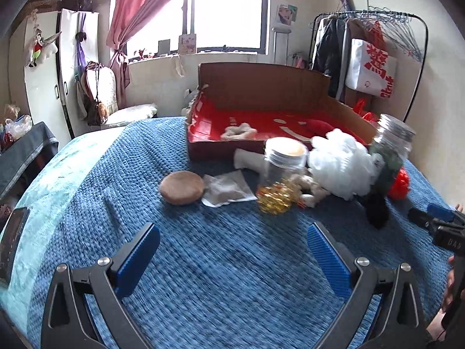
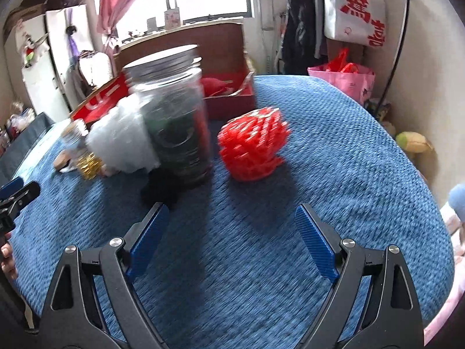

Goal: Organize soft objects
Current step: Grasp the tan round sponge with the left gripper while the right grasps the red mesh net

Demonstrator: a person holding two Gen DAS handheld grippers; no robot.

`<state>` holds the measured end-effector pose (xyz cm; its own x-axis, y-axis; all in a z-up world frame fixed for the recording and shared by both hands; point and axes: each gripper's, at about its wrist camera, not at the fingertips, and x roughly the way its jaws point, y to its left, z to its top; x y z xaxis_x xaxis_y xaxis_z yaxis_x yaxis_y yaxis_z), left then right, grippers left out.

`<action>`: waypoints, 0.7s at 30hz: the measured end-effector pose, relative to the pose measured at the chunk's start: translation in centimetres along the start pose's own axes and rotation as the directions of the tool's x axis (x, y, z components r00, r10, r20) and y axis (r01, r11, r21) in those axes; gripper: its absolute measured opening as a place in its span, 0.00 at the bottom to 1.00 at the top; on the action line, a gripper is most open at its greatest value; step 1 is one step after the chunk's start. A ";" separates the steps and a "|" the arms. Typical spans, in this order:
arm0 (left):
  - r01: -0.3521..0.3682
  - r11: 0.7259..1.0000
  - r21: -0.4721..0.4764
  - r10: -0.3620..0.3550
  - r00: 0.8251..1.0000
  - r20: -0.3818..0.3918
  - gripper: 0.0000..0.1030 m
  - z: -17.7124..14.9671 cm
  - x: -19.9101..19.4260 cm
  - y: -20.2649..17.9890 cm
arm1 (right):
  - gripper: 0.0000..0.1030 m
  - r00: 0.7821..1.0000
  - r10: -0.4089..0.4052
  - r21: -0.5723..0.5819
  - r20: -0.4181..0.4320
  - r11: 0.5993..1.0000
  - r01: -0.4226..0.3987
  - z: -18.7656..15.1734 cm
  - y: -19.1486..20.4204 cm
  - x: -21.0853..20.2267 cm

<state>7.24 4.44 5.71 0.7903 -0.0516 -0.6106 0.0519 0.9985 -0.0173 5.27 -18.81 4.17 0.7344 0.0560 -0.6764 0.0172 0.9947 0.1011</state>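
Observation:
On the blue bedspread (image 1: pixel 203 247) lie a round brown pad (image 1: pixel 181 187), a white mesh bath puff (image 1: pixel 340 165), a red mesh ball (image 2: pixel 252 145), a black soft item (image 1: pixel 376 209) and a white knotted rope toy (image 1: pixel 311 189). A red-lined cardboard box (image 1: pixel 261 122) behind them holds a cream ring (image 1: pixel 238 131) and a red soft item (image 1: pixel 316 126). My left gripper (image 1: pixel 232 250) is open and empty, well short of the objects. My right gripper (image 2: pixel 232 238) is open and empty, just in front of the red ball and black item (image 2: pixel 159 190).
A clear jar with gold beads (image 1: pixel 282 174) and a tall jar with dark contents (image 2: pixel 174 122) stand among the soft things. A flat packet (image 1: pixel 226 189) lies beside the brown pad. A clothes rack (image 1: pixel 377 52) and wardrobe (image 1: pixel 58 67) stand beyond the bed.

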 end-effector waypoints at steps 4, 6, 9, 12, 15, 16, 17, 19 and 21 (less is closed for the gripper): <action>-0.012 1.000 0.005 0.012 1.000 -0.025 1.00 1.3 1.5 1.4 | 0.87 1.000 -0.005 0.021 -0.013 1.000 0.005 1.7 -1.3 0.9; -0.012 1.000 0.007 0.012 0.999 -0.050 1.00 1.9 2.4 2.1 | 0.87 1.000 -0.012 0.027 -0.019 1.000 0.012 2.8 -2.1 1.5; -0.007 1.000 -0.005 0.006 0.996 -0.088 1.00 2.8 3.8 3.5 | 0.87 0.999 -0.002 0.036 -0.036 0.999 0.003 4.0 -3.0 2.5; -0.010 1.000 -0.010 0.009 0.993 -0.121 1.00 3.6 5.1 4.7 | 0.87 0.998 0.020 0.049 -0.053 0.999 -0.017 4.7 -3.6 3.6; -0.022 1.000 -0.007 0.021 0.990 -0.138 1.00 4.2 6.6 5.7 | 0.87 0.997 0.032 0.055 -0.070 0.998 -0.028 5.4 -4.0 4.7; -0.019 1.000 -0.012 0.017 0.989 -0.148 0.99 4.3 7.1 6.1 | 0.87 0.996 0.040 0.057 -0.075 0.998 -0.035 5.6 -4.1 5.0; -0.009 1.000 -0.021 0.006 0.988 -0.157 0.98 4.4 7.5 6.5 | 0.87 0.996 0.045 0.057 -0.079 0.998 -0.040 5.8 -4.1 5.3; 0.005 0.999 -0.035 -0.011 0.985 -0.173 0.95 4.6 8.4 7.1 | 0.87 0.994 0.061 0.056 -0.091 0.997 -0.056 6.0 -4.1 6.0; 0.010 0.999 -0.034 -0.016 0.983 -0.183 0.95 4.6 9.1 7.3 | 0.87 0.992 0.079 0.048 -0.095 0.996 -0.075 6.2 -3.9 6.5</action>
<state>17.58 11.20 3.69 0.6645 -0.0636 -0.7445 0.0395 0.9980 -0.0500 14.16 -22.88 3.92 0.6659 0.1425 -0.7323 -0.0051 0.9824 0.1865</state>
